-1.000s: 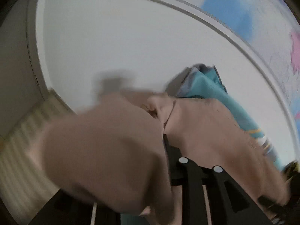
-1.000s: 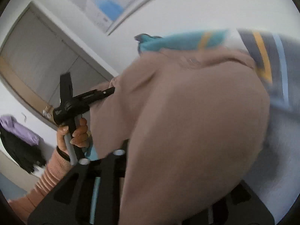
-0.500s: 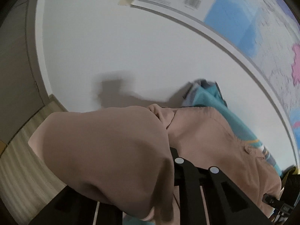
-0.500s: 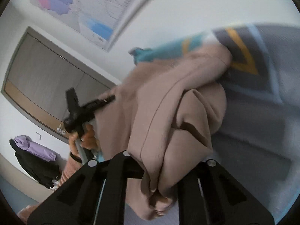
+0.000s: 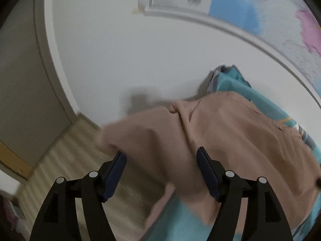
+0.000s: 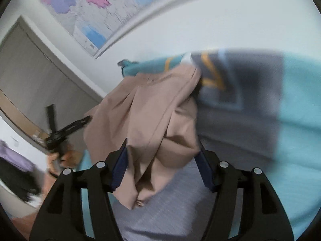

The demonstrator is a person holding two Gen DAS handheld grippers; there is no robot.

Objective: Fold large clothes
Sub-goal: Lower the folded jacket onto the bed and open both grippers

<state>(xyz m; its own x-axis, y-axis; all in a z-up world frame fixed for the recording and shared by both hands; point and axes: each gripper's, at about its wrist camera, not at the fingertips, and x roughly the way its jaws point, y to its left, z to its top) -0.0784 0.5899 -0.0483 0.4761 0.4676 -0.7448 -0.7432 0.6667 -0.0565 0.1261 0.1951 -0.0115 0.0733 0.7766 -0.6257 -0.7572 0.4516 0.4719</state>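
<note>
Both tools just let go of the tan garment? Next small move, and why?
Probably back both off. The left tool and right tool are opening, pads clear of the tan garment, which lies bunched on the teal bedding; then regrasp an edge.

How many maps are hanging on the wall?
1 colourful paper map, high on the white wall above the tan garment and the teal bedcover. Both views show the same map; parts of the wall lie outside the pictures, so more could be hidden.
</note>
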